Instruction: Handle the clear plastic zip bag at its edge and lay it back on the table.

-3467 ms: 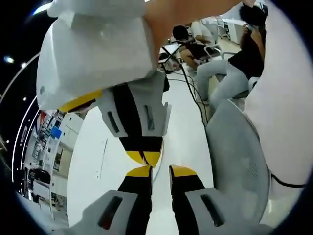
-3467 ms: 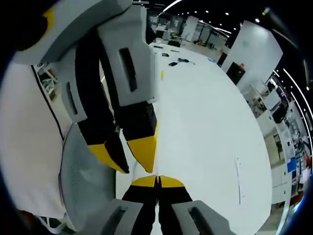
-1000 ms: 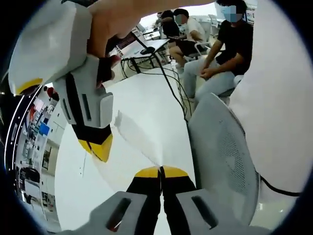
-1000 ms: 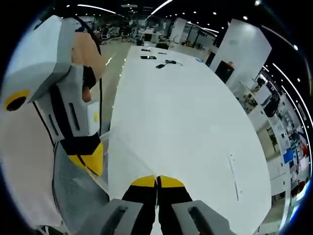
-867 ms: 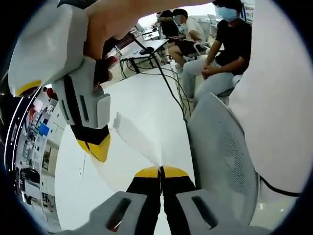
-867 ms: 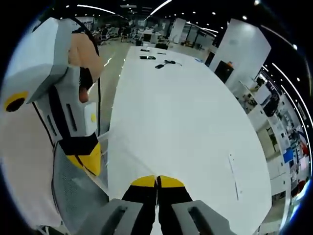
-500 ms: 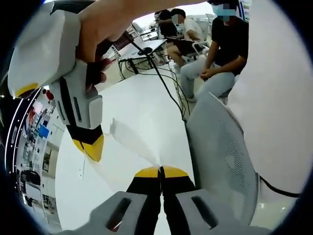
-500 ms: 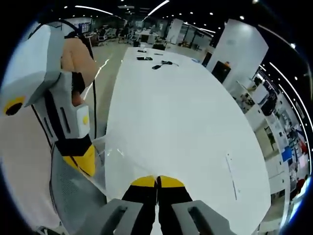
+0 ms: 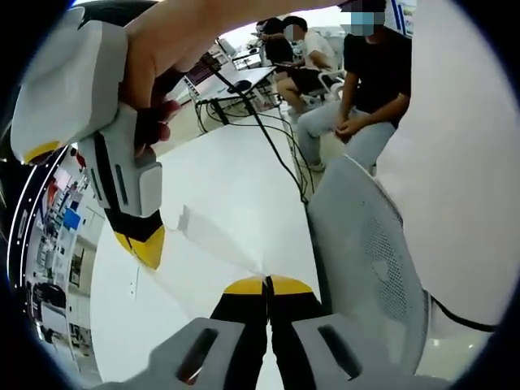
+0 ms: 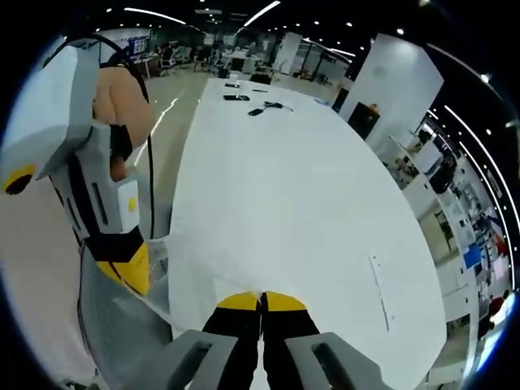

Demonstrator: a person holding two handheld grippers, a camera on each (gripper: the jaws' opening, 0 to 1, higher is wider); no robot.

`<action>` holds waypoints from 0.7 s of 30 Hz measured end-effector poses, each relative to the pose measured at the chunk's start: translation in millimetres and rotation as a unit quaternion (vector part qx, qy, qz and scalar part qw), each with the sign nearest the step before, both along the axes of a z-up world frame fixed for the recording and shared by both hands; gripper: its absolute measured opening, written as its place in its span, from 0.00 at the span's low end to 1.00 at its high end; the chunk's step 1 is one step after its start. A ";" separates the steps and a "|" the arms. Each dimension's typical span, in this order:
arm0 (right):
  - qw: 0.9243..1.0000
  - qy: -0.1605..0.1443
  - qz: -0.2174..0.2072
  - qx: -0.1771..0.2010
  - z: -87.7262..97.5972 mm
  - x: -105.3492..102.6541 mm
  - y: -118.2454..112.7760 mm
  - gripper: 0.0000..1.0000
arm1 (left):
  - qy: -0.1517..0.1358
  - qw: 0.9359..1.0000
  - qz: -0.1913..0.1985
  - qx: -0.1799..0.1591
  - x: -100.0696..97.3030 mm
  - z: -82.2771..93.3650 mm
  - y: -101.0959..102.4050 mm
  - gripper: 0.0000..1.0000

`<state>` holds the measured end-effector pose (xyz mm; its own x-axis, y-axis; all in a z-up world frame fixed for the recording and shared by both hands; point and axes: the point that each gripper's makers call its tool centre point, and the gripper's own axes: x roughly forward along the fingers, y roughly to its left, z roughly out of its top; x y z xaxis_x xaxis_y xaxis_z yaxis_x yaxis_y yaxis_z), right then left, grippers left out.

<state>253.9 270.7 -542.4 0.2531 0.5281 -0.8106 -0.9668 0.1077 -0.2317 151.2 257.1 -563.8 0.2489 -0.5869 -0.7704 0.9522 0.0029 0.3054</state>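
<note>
Zip bag edges pinched, left gripper, right gripper

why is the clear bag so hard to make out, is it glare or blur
Left gripper view: the clear plastic zip bag is sharp but see-through against the bright white table, so just its edges read. Right gripper view: ceiling lights glare on the table, washing out the film near the left claw.

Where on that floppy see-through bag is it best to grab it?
At its thin edge, pinched flat from the side. The clear plastic zip bag is a limp sheet with nothing to wrap around. Here the left gripper and the right gripper each have closed jaws on an edge, and it hangs stretched between them above the white table.
</note>
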 end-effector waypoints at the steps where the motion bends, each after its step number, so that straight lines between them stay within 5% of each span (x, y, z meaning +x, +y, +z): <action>1: 1.000 -0.002 0.000 0.000 0.3 0.4 0.1 0.00 | -0.001 1.000 0.000 0.000 0.2 0.1 0.0 0.00; 21: 1.000 -0.025 0.002 -0.003 -0.4 5.3 1.8 0.00 | 0.000 1.000 -0.003 -0.007 -2.3 1.5 -3.4 0.00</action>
<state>259.2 272.5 -542.8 0.2923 0.5245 -0.7997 -0.9541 0.1029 -0.2812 148.9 253.8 -562.3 0.2453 -0.5990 -0.7623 0.9524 0.0019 0.3049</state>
